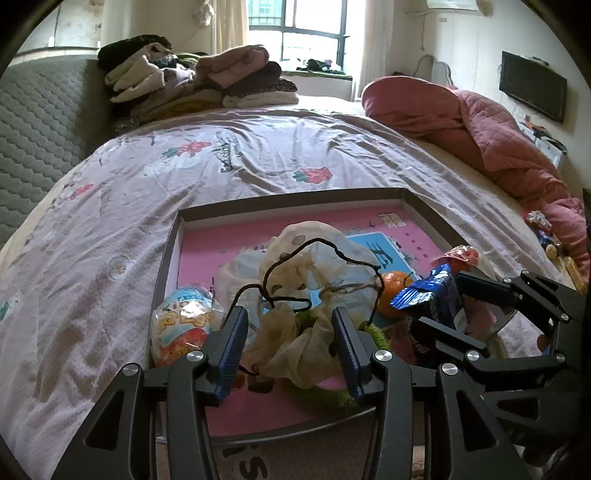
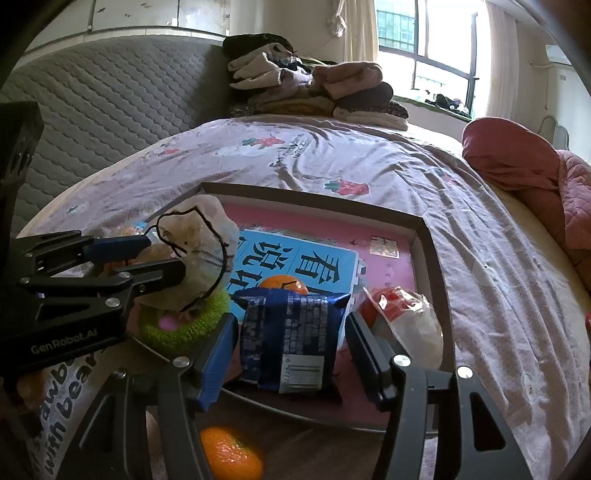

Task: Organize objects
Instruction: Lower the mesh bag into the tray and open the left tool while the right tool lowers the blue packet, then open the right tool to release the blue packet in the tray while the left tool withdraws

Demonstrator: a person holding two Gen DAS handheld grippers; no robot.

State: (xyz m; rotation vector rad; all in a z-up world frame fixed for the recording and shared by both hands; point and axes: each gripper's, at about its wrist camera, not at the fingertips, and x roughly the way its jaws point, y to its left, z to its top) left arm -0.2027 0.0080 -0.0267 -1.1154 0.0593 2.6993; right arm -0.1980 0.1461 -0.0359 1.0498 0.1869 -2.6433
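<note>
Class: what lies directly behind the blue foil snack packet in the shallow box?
Behind the blue foil snack packet sits an orange fruit, resting on a blue card with large characters. The packet hides the fruit's lower half.

Daylight enters from the window (image 1: 297,29) at the rear, its panes overexposed to white glare. The bedspread (image 1: 184,177) is softly, evenly lit — shadows faint. Fisheye distortion bows the edges; dark vignetting rings both views. An orange (image 2: 231,454) nearest the right wrist lens is blurred.

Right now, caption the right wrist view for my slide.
Right hand-held gripper open around a crinkled blue snack packet in the shallow pink-lined cardboard tray on the bed.
</note>
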